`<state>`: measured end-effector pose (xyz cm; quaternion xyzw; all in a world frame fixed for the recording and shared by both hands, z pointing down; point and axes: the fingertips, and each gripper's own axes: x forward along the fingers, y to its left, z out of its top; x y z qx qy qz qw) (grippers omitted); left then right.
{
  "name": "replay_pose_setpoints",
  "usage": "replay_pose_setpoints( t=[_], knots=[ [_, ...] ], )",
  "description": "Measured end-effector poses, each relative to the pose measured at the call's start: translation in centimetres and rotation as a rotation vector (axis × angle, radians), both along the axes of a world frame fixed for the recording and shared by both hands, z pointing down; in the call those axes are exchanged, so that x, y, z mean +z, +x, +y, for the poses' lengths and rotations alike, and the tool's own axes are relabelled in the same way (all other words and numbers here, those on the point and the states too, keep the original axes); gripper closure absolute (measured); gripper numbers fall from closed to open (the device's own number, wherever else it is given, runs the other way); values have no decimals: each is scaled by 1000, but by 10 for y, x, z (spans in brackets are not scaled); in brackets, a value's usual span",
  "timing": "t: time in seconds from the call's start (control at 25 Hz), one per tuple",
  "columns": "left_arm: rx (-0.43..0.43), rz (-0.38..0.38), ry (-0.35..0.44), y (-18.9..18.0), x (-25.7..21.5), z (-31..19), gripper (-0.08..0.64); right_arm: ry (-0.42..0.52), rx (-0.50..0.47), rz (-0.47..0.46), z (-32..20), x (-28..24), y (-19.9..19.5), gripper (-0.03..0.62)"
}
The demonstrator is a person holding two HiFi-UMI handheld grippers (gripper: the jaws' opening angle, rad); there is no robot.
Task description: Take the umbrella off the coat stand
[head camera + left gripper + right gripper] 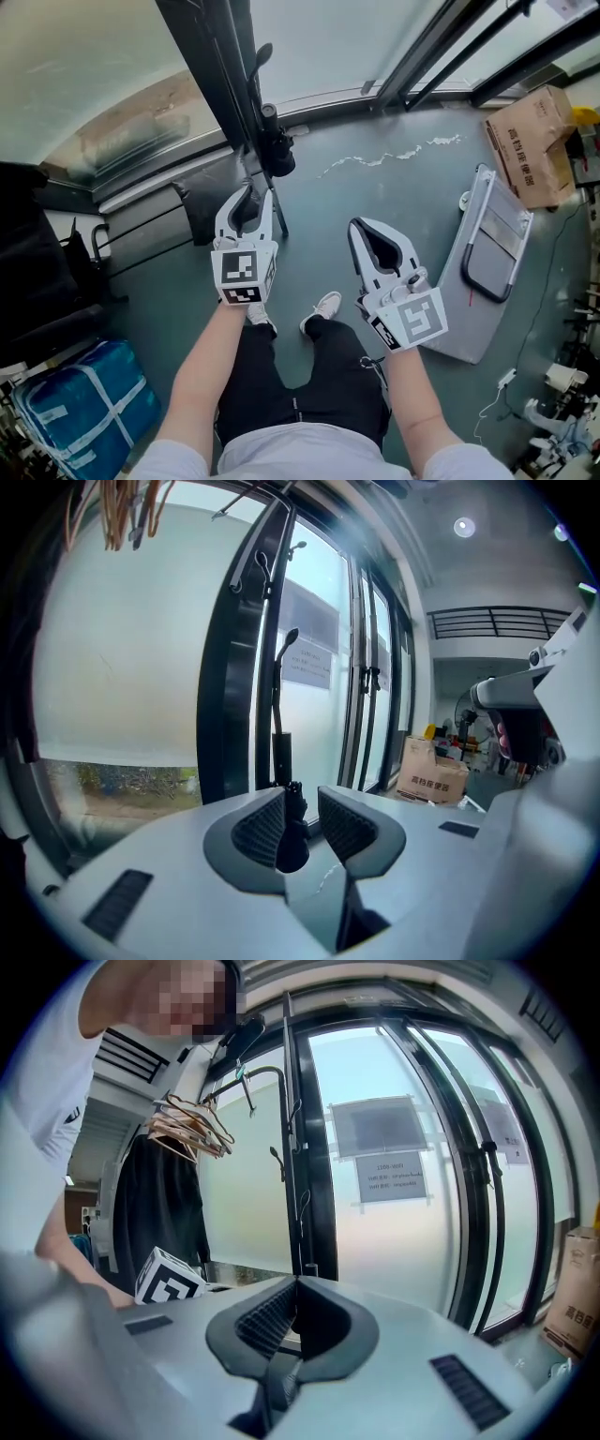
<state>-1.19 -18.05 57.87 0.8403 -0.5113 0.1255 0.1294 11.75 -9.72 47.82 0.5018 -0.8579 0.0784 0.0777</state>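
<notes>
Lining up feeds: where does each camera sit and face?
Head view: on the person's head, facing steeply down; shows forearms, legs, left tool, right tool.
Left gripper view: on the left tool, facing the umbrella and window; shows its jaws.
Right gripper view: on the right tool, facing the window; shows its jaws, a sleeve.
Shared: the umbrella, head and left views.

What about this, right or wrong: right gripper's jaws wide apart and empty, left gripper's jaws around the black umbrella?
Wrong once: the right gripper view shows the right gripper with jaws together, empty. The left gripper does have the black umbrella between its jaws.
</notes>
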Motion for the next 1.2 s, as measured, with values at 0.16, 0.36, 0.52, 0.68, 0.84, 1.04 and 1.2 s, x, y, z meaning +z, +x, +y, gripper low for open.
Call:
replay_pose_setpoints(
  t=[0.16, 0.36, 0.52, 0.68, 0.84, 1.04, 1.2],
  knots=[
    [-29, -5, -27, 5, 29, -16, 410, -20, -37, 3, -4, 21, -7, 572],
    [-56, -15, -63, 20, 69, -36, 350, -20, -63, 0, -12, 38, -3, 572],
    [-74, -77, -86, 32, 106, -47, 277, -31, -82, -4, -16, 57, 0, 572],
    [-137, -24, -126, 36, 130, -65, 252, -49, -101, -6, -16, 75, 8, 572],
    [-171, -3, -129, 37, 143, -81, 249, -77, -117, -19, -13, 93, 10, 572],
    [-173, -2, -113, 44, 147, -93, 249, -93, -157, -28, -15, 105, 3, 572],
    [-196, 26, -122, 49, 152, -103, 249, -87, -166, -40, -22, 104, 4, 572]
  ],
)
